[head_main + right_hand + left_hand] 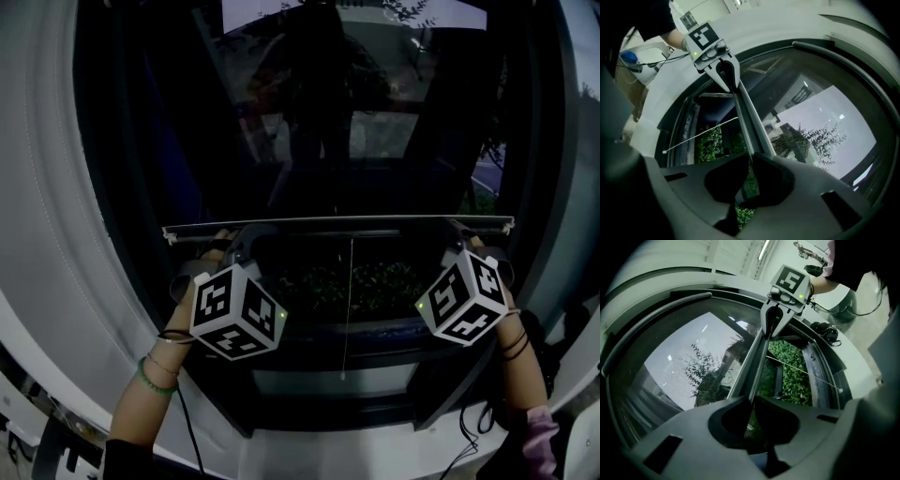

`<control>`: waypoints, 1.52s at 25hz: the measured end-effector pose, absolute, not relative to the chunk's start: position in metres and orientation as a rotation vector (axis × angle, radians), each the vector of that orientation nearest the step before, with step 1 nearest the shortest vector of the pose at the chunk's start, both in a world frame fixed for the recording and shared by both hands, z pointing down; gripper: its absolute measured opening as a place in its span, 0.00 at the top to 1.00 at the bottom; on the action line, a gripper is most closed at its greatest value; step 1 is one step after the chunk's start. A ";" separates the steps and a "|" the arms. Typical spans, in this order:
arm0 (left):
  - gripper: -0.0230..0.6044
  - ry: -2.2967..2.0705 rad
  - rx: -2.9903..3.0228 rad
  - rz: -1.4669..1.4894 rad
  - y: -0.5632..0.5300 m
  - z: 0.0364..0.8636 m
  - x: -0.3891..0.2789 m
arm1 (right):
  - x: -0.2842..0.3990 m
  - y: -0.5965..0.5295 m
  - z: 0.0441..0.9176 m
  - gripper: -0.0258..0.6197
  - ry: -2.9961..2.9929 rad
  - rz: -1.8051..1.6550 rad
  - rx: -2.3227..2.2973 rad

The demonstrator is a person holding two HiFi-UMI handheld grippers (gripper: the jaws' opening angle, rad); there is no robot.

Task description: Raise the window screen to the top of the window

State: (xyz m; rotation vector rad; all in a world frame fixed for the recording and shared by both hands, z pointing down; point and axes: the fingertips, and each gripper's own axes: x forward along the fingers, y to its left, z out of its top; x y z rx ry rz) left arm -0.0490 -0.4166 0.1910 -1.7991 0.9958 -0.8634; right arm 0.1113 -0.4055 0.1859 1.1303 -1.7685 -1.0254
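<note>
The window screen's pale bottom bar [337, 223] lies level about halfway up the window, with dark mesh [319, 122] above it. My left gripper [230, 248] is shut on the bar's left end and my right gripper [461, 242] on its right end. In the left gripper view the bar [757, 362] runs from the closed jaws [751, 401] up to the other gripper [774, 317]. The right gripper view mirrors this: bar [745, 117], jaws [750, 161], far gripper [725, 70]. A thin pull cord [349, 309] hangs from the bar's middle.
A dark window frame [122, 187] surrounds the opening, with a white wall [47, 234] to the left. Below the bar, green shrubs [375, 281] show outside. A white sill [328, 450] runs along the bottom, with black cables [469, 441] at its right.
</note>
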 end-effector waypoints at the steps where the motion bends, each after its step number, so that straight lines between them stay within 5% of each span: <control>1: 0.90 0.999 -1.791 -0.857 -0.417 0.180 -0.048 | 0.112 -0.406 0.175 0.91 -1.771 -1.034 1.138; 25: 0.88 1.138 -1.587 -0.613 -0.412 -0.061 -0.052 | 0.109 -0.400 -0.062 0.90 -1.667 -1.365 1.325; 38: 0.88 1.146 -1.530 -0.616 -0.409 -0.101 -0.054 | 0.107 -0.395 -0.099 0.90 -1.554 -1.475 1.311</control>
